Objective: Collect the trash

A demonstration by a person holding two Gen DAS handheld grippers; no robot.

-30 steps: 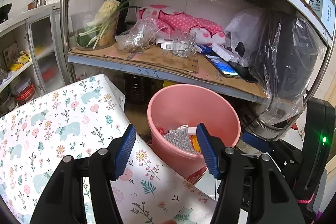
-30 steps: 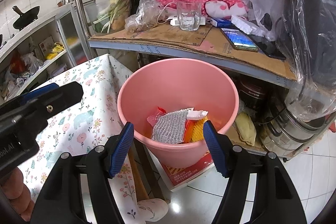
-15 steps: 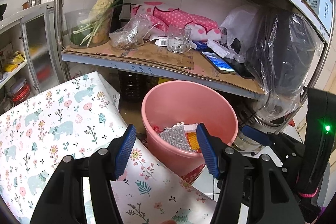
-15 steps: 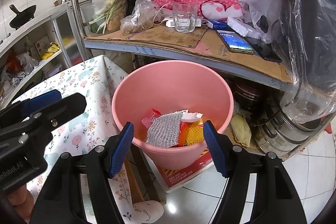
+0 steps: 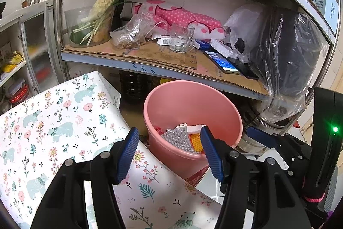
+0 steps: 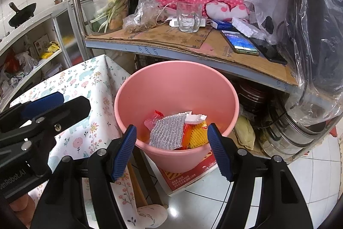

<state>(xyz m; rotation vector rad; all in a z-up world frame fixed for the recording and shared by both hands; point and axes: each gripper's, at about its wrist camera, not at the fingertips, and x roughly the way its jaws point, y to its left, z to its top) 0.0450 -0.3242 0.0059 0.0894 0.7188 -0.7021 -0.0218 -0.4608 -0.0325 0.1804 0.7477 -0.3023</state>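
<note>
- Risk, as a judgement: the pink bucket [image 6: 176, 87] stands on the floor partly on a red flat box [image 6: 188, 175], so a nudge from either gripper could tip or slide it.
- Risk: the floral tablecloth [image 5: 53, 121] hangs just beside the bucket's rim, and a finger catching the cloth could drag it.
- Risk: the shelf [image 6: 193, 53] directly above holds a glass mug [image 6: 189, 17] and a lit phone [image 6: 240, 42]; lifting a gripper carelessly could knock them down.
- The left gripper [image 5: 169, 151] hovers over the table corner with jaws spread wide, gripping nothing.
- The right gripper [image 6: 171, 149] hovers in front of the bucket's near rim, jaws also spread and empty.
- The trash [image 6: 175, 130] lies in the bottom of the bucket: a silver mesh-textured sheet, a white scrap, red wrappers and an orange-yellow netted piece, loosely piled and overlapping.
- No loose trash shows on the visible part of the table.
</note>
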